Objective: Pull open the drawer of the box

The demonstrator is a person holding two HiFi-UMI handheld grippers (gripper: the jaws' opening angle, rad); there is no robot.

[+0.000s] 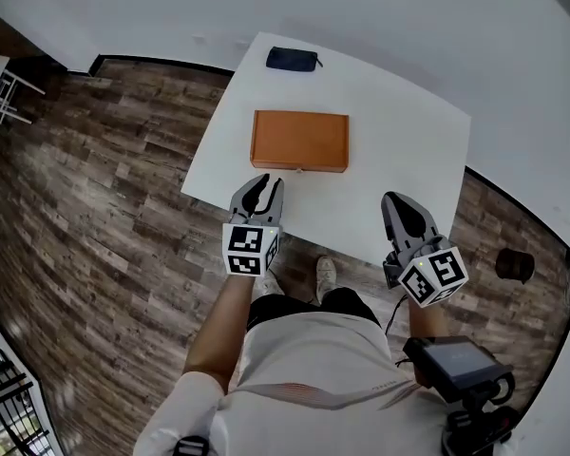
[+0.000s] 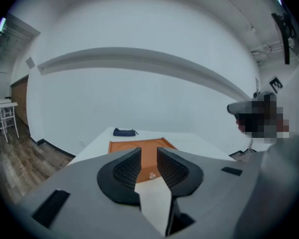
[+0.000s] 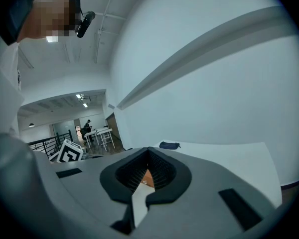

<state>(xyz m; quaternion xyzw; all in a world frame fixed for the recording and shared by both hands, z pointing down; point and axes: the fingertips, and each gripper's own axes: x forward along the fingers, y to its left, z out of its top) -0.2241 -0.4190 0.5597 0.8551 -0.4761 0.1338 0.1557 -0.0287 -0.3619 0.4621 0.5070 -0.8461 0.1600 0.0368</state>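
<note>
Two grey hand-held grippers hover at the near edge of a white square table (image 1: 399, 141). The left gripper (image 2: 148, 156) is partly open and empty, near a flat orange rectangular box (image 1: 299, 140) mid-table. The right gripper (image 3: 147, 156) is clenched on nothing. Farther back lies a dark blue pouch (image 1: 293, 59).

No legible writing, only coded marker squares.
Nothing reads as letters, digits or a brand. The only printed marks are black-and-white square block patterns. They sit on the white marker cube (image 1: 250, 250) of the left gripper (image 1: 264, 180), lower centre-left of the head view, and on the matching white cube (image 1: 434, 275) of the right gripper (image 1: 399, 198), lower right. One such patterned face shows again at the lower left of the right gripper view. A small black-and-white mark (image 2: 275, 83) at the right edge of the left gripper view is too blurred to make out.
</note>
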